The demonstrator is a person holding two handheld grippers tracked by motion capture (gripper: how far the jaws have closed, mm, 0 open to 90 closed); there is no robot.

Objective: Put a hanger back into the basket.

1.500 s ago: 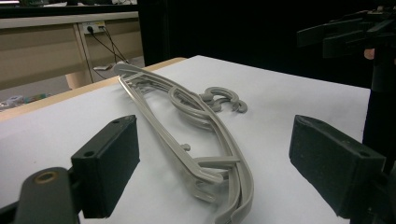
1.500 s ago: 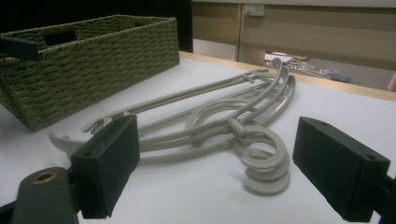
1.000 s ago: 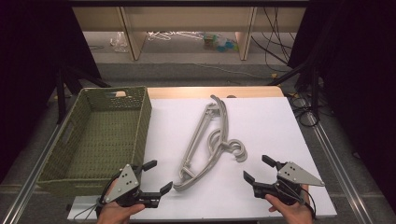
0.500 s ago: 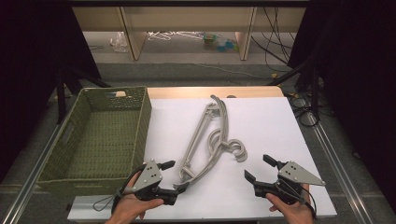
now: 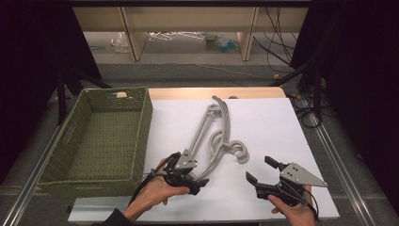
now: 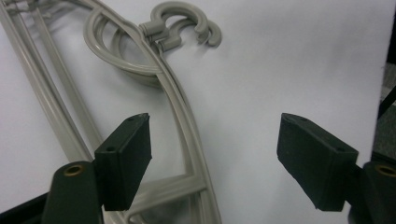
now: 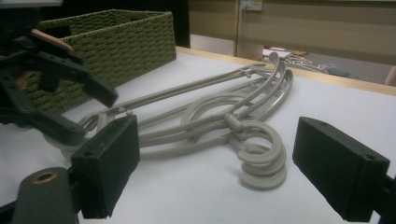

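Observation:
A stack of grey plastic hangers [image 5: 214, 134] lies on the white sheet [image 5: 282, 127], with the hooks [image 5: 237, 151] curled toward the right. My left gripper [image 5: 188, 172] is open at the stack's near end. In the left gripper view its jaws [image 6: 212, 126] straddle one hanger arm [image 6: 180, 100] without touching it, and the hooks [image 6: 187, 18] lie farther off. My right gripper [image 5: 259, 168] is open near the front edge, right of the hooks, with nothing between its jaws. The right gripper view [image 7: 219, 130] looks along the table at the hangers [image 7: 210, 112] and the left gripper [image 7: 88, 112].
An empty green woven basket [image 5: 141, 141] stands at the left, against the white sheet's edge; it also appears at the back left in the right gripper view [image 7: 107, 37]. Wooden shelving [image 5: 131, 33] and cables lie on the floor beyond the table.
My left gripper has moved right and forward from the front left corner to the near end of the hangers, its jaws now around an arm. The right gripper has stayed put.

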